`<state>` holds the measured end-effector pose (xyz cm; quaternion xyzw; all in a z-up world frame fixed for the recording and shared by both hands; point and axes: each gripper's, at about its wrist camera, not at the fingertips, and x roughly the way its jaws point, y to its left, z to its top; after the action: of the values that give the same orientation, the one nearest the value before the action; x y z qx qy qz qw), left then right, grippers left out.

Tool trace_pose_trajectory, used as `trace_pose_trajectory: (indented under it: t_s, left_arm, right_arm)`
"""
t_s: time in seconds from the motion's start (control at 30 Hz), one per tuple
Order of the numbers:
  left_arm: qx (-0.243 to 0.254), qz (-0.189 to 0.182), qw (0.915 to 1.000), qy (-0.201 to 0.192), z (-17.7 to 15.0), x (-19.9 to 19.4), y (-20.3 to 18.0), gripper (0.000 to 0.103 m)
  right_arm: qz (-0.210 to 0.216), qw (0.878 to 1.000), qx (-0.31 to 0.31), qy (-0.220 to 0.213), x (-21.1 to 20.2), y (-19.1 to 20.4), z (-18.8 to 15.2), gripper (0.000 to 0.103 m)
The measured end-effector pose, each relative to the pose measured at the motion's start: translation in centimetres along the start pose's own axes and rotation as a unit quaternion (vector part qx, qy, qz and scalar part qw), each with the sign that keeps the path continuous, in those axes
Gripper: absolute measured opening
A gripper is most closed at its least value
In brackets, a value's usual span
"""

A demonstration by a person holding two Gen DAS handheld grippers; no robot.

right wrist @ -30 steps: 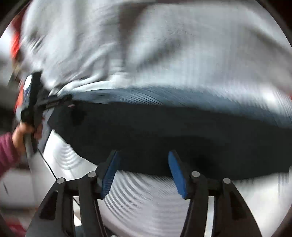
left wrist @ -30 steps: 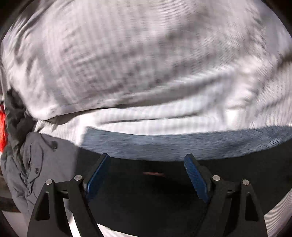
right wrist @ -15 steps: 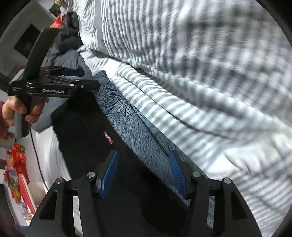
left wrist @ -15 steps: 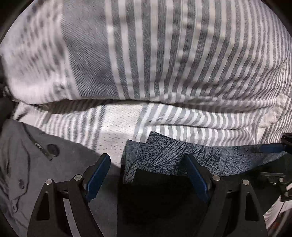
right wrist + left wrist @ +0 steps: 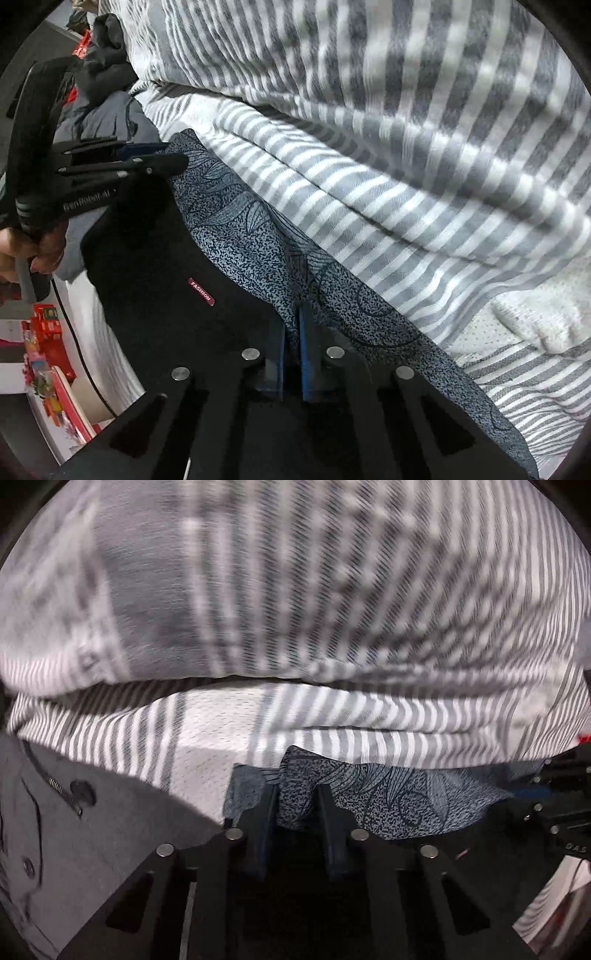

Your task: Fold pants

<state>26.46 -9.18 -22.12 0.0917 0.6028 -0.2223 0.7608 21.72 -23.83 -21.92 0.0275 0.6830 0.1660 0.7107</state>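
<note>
The pants [image 5: 155, 280], black with a patterned blue-grey waistband [image 5: 258, 236], lie on a striped bedsheet [image 5: 369, 206], the waistband edge running along the foot of a striped quilt [image 5: 406, 74]. The right gripper [image 5: 291, 314] is clenched on the waistband: its blue pads are nearly together with a thin fold of the patterned cloth pinched between them. The left gripper [image 5: 295, 794] has its fingers set on either side of a bunched corner of the same waistband [image 5: 369, 794]; the jaws are closing, the cloth fills the gap between them and the pads press it. The left wrist view alone shows a grey garment [image 5: 92, 830] with a zipper and snaps lying just beside the pants on the sheet, and a white mesh patch of bedding above it. The right wrist view alone shows the left gripper from the side [image 5: 122, 162], the person's hand [image 5: 40, 251] on its handle, a small red label [image 5: 201, 291] on the black cloth, dark clothes piled at the far end, and red packaging at the lower left edge.
</note>
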Motion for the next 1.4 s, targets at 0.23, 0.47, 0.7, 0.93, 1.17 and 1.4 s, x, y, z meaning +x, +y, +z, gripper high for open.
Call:
trace_pose_trajectory:
  t_s: [0.23, 0.47, 0.7, 0.93, 1.17, 1.4]
  left_arm:
    - [0.019, 0.035, 0.9991, -0.016, -1.4, -1.5, 0.2, 0.022]
    - [-0.014, 0.113, 0.9934, -0.015, -2.8, -0.3, 1.6, 0.022]
    - [0.058, 0.039, 0.9971, -0.032, -2.8, -5.4, -6.0, 0.024]
    - [0.125, -0.037, 0.9914, -0.005, -5.5, -2.9, -18.0, 0.060]
    - [0.126, 0.016, 0.9919, 0.004, -4.3, 3.1, -22.4, 0.060]
    - [0.110, 0.049, 0.9927, 0.003, -1.8, 4.6, -23.7, 0.060]
  right_arm:
    - [0.012, 1.000, -0.010, -0.018, 0.2, 1.6, 2.1, 0.004]
    - [-0.015, 0.999, 0.010, -0.038, 1.2, 2.2, 1.7, 0.024]
    - [-0.045, 0.993, 0.080, -0.075, -6.2, -1.2, -4.4, 0.058]
    - [-0.040, 0.961, 0.265, -0.073, -9.8, -9.3, -15.0, 0.038]
    - [-0.097, 0.936, 0.332, -0.065, -8.2, -15.7, -20.3, 0.033]
    - [-0.078, 0.927, 0.355, -0.097, -7.7, -19.5, -19.6, 0.032]
